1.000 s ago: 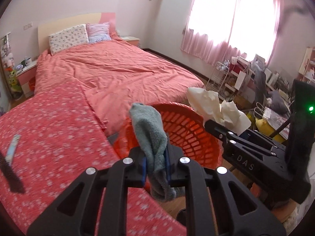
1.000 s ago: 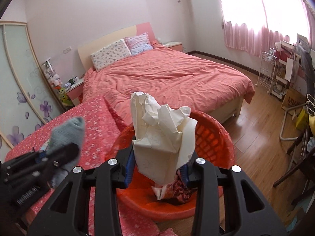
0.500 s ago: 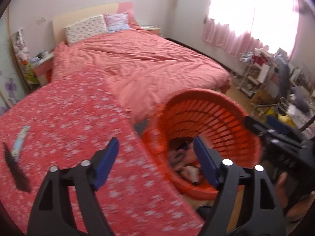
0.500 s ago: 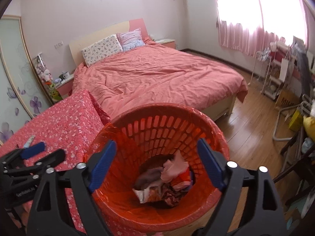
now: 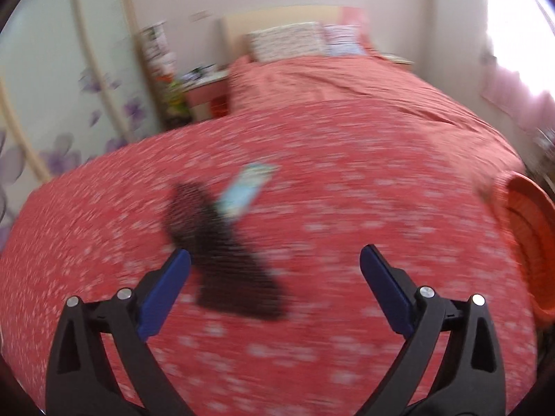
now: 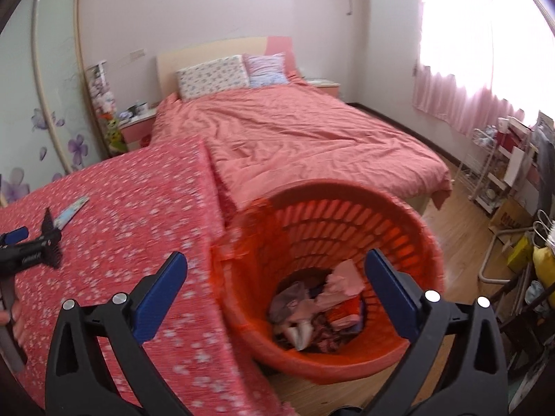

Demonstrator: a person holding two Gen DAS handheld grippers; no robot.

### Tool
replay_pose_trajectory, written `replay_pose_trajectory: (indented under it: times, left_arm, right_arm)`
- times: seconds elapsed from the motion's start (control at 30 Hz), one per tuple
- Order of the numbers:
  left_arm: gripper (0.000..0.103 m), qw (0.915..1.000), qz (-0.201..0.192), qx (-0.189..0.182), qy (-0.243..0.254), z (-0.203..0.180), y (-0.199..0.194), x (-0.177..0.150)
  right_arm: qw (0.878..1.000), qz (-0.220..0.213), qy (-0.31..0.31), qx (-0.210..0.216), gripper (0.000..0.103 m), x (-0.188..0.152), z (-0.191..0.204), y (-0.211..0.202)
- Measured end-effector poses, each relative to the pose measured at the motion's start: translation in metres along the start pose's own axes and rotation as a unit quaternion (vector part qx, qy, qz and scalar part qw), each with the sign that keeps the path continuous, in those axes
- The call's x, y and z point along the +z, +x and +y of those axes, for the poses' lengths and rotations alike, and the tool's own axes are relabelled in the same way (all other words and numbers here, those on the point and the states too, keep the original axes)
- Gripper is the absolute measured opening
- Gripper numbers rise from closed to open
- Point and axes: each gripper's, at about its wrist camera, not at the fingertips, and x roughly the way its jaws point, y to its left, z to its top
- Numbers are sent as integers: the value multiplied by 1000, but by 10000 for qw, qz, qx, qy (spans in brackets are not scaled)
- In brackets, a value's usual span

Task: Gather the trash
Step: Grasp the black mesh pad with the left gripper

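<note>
Reaching for the next piece looks like the step in hand: the left tongs (image 5: pixel 274 274) hang spread wide and empty over the red flowered tabletop (image 5: pixel 347 208), with a dark flat scrap (image 5: pixel 222 253) lying just ahead of the left finger and a pale blue wrapper (image 5: pixel 246 189) touching its far end. The picture is blurred, so what these scraps are cannot be told. To do it well, I would centre the dark scrap between the fingers, lower until both pads straddle its narrow width, then close firmly, since thin flat pieces slip easily on cloth. The right tongs (image 6: pixel 277 286) also stand wide apart and empty, directly above the orange basket (image 6: pixel 347 215), which holds crumpled rubbish (image 6: pixel 319 312) and sits beside the tabletop's edge.
</note>
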Motion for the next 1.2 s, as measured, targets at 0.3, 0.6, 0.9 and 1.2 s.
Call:
replay_pose_trajectory:
  times: [0.3,0.6,0.9,1.2]
  left_arm:
    - [61,9974,497,-317,-407,36,42,-4]
    - [18,9972,407,-544,-325,48,28,-17]
    - [28,9943,482,-225,-921,132,22,-40]
    - [46,9932,426,-275,-1046,149,26,-45]
  right_arm:
    - [9986,239,-380,291,101,-4,49,9]
    - [9957,362,-697,494,101,-12,90,14]
    - [9903,453,-1073,761,101,-19,140,18]
    - [9842,564,-1234,1142,101,-19,196,26]
